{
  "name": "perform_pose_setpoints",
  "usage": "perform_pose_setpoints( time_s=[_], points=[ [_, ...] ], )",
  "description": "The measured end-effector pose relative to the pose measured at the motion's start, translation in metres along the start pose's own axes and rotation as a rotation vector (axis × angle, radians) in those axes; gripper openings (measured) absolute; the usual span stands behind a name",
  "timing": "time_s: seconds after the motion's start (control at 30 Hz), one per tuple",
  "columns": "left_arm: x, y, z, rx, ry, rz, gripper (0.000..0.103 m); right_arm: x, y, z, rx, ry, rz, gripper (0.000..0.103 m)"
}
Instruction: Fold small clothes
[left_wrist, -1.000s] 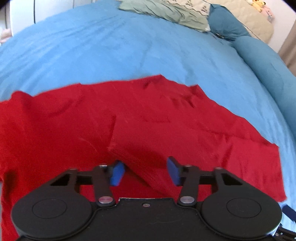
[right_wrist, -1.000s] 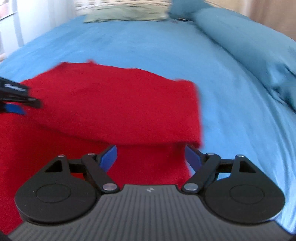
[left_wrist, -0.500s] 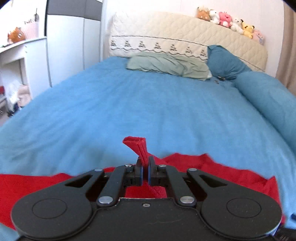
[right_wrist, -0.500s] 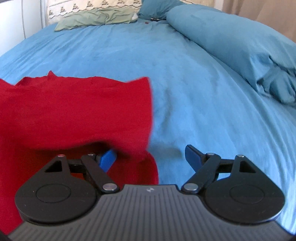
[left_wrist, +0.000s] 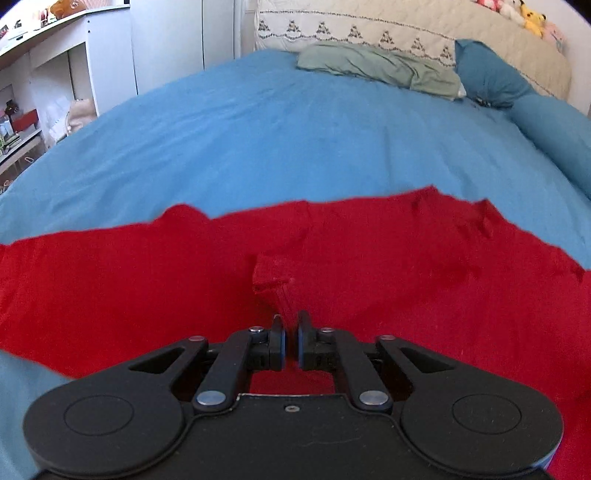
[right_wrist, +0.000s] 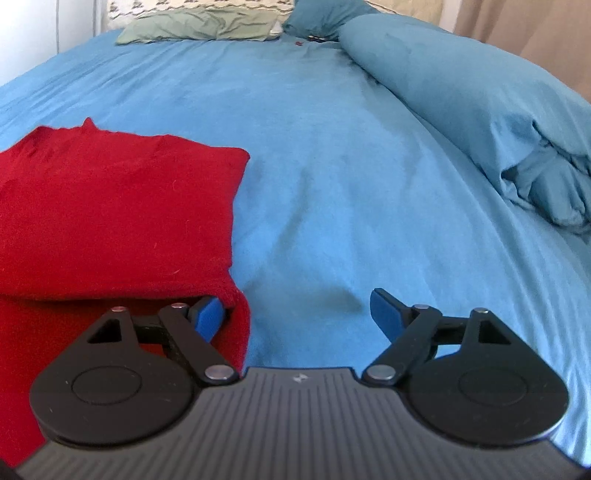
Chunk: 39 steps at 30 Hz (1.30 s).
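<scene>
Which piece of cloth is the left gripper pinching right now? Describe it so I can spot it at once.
Start from the wide blue bed that fills the view. Across its near end lies a red garment, the only red thing there. The left gripper is shut on a small raised tuft of red cloth near its middle, standing up where the rest lies flat.

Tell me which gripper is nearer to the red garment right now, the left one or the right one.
Left. The left gripper has its pads pinched on a fold of the red garment; the right gripper is open at the garment's right edge, mostly over the blue bedsheet.

Blue bed (left_wrist: 295, 147) — green pillow (left_wrist: 376, 68)
</scene>
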<state>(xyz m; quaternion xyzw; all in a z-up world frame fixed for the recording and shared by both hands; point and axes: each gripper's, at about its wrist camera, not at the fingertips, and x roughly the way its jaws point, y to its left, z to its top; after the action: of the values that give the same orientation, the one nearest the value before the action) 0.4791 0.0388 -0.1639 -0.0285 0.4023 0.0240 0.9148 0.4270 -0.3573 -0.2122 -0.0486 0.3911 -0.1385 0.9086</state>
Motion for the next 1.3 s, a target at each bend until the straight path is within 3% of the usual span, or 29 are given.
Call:
perform_pose_setpoints(
  time_s=[0.03, 0.1, 0.2, 0.23, 0.3, 0.33, 0.43, 0.57, 0.7, 0.77, 0.83, 0.9, 1.03, 1.2, 1.3],
  points=[
    [-0.004, 0.002, -0.001, 0.004, 0.004, 0.011, 0.016, -0.002, 0.000, 0.002, -0.012, 0.005, 0.001, 0.097],
    [-0.015, 0.005, -0.002, 0.003, 0.024, 0.040, 0.032, -0.007, -0.001, 0.004, -0.029, 0.027, 0.010, 0.097],
    [-0.032, 0.018, -0.004, -0.008, 0.054, 0.101, 0.039, -0.029, 0.001, 0.008, -0.096, 0.021, 0.017, 0.098],
    [-0.040, 0.020, -0.003, -0.009, 0.052, 0.096, 0.041, -0.041, 0.003, 0.013, -0.116, 0.003, 0.027, 0.099],
    [-0.059, 0.018, 0.002, 0.013, 0.027, 0.073, 0.069, -0.060, 0.008, 0.024, -0.104, -0.035, 0.113, 0.103],
    [-0.064, 0.014, 0.005, 0.035, 0.011, 0.052, 0.076, -0.068, 0.013, 0.031, -0.095, -0.059, 0.187, 0.103],
    [-0.066, -0.003, 0.018, 0.076, -0.023, -0.038, 0.086, -0.066, 0.037, 0.049, -0.079, -0.086, 0.299, 0.103],
    [-0.036, -0.026, 0.028, 0.082, -0.012, -0.109, 0.087, -0.027, 0.065, 0.053, -0.018, -0.037, 0.382, 0.103],
    [-0.010, -0.031, 0.016, 0.065, 0.053, -0.125, 0.087, 0.011, 0.051, 0.028, 0.043, 0.081, 0.295, 0.103],
    [-0.008, -0.028, 0.006, 0.077, 0.083, -0.114, 0.086, 0.007, 0.033, 0.013, 0.064, 0.053, 0.319, 0.103],
    [-0.012, -0.026, -0.003, 0.099, 0.106, -0.110, 0.086, 0.001, 0.032, 0.013, 0.008, 0.067, 0.299, 0.103],
    [-0.021, -0.026, -0.004, 0.123, 0.092, -0.115, 0.086, -0.009, 0.034, 0.024, -0.014, 0.048, 0.286, 0.103],
    [-0.028, -0.029, 0.011, 0.128, 0.016, -0.153, 0.087, -0.008, 0.045, 0.060, -0.003, -0.040, 0.358, 0.103],
    [0.008, -0.041, 0.026, 0.112, -0.008, -0.170, 0.087, 0.037, 0.068, 0.092, 0.046, -0.016, 0.377, 0.103],
    [0.033, -0.041, 0.024, 0.123, 0.048, -0.151, 0.087, 0.061, 0.074, 0.097, 0.033, 0.024, 0.348, 0.103]
  ],
)
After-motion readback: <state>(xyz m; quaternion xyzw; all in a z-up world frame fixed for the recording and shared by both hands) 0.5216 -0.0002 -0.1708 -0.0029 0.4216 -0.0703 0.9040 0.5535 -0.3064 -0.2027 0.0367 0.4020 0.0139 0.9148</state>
